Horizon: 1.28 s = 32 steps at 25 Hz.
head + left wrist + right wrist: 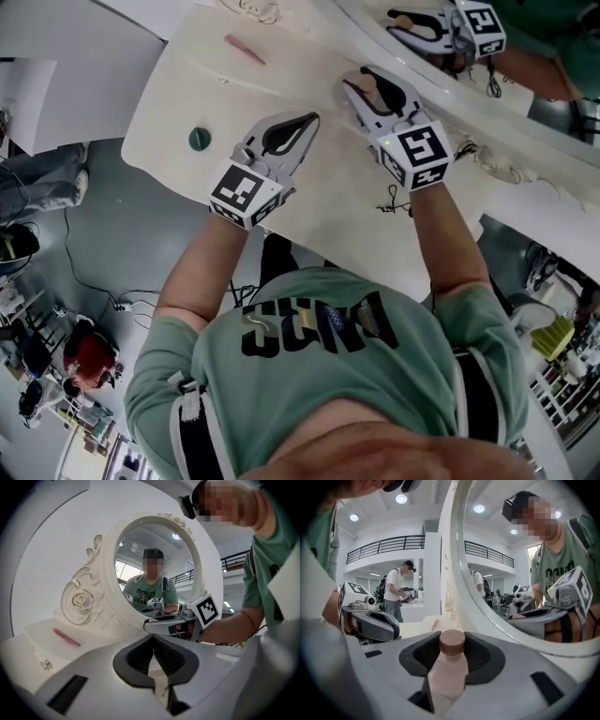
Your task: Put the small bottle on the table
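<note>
The small bottle (368, 84), pale pink with a brown cap (452, 641), lies lengthwise between the jaws of my right gripper (362, 79), cap pointing forward. In the right gripper view the dark pads press the bottle (448, 673) from both sides. This gripper hovers over the back of the cream dressing table (173, 98), close to the mirror frame (487, 616). My left gripper (310, 119) is to its left over the table's middle. Its jaws (153, 638) meet with nothing between them.
A pink stick (245, 49) lies at the table's far left and a small green round thing (200, 140) near its front edge. A small black item (394, 202) lies by my right forearm. The oval mirror (154, 564) with carved scrollwork (82, 602) rises behind.
</note>
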Available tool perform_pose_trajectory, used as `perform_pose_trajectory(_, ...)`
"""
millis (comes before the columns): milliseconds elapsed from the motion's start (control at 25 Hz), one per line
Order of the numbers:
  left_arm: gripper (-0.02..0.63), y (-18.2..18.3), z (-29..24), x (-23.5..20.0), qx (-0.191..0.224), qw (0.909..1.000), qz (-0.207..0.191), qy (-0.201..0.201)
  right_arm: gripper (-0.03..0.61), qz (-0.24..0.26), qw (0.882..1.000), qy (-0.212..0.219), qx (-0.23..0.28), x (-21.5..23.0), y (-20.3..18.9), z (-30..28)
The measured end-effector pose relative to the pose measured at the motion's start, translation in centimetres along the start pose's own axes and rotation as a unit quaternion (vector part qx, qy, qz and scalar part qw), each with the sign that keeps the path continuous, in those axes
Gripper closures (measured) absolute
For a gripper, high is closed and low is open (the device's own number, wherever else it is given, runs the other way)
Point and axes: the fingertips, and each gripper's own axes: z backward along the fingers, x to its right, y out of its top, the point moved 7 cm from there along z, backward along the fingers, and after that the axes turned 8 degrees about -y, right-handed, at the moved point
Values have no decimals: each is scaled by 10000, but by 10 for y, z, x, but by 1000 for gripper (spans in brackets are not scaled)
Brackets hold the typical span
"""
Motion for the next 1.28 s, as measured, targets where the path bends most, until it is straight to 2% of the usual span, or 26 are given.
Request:
perform_pose_trajectory(280,604,7,9,4,67,10000,30,48,411,103,9996,-99,240,-3,11,7)
perform_pose_trajectory(720,604,41,33,27,211,9994,-209,199,419,308,9971,-267,643,-7,51,44)
perform_pose_trajectory(1000,604,90,54,73,328,9981,-436,284,448,383,9951,-240,876,-15,91,111)
perform_pose_trajectory(1280,604,119,81,118,405,9969,-561,380,474,297,9953,-99,912,-32,103,169)
